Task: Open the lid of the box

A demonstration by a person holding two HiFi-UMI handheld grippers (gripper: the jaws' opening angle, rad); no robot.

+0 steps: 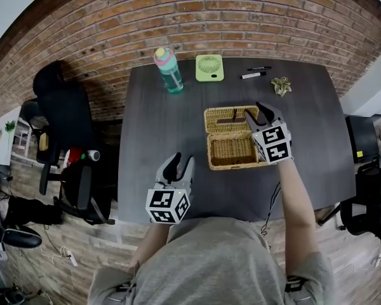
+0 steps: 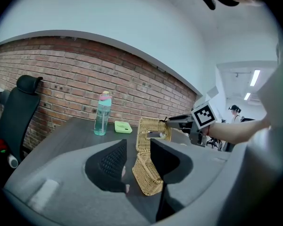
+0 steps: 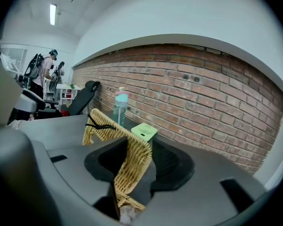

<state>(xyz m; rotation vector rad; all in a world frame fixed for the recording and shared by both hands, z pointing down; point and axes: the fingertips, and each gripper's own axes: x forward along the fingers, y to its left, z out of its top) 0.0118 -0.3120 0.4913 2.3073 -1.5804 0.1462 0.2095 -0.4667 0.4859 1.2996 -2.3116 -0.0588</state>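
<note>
Box: the wicker box sits right of centre in the head view, on the dark table, with its inside open to the camera.
Lid: the lid stands raised along the box's far side, roughly upright (I can't make out the hinge itself).
Right gripper: the right gripper has its jaws closed on the lid's right-hand edge. In the right gripper view the weave fills the gap between them.
Left gripper: the left gripper hangs over bare table to the lower left of the box, well apart from it, with its jaws parted around nothing.
Progress: the lid looks mostly open to me.
Risk: nothing steadies the box, which looks light. Pushing the lid further back could drag or tip the whole box, and releasing it too soon could let the lid flop shut.
Surroundings: a bottle and a green fan stand near the top edge, well apart from the box.
</note>
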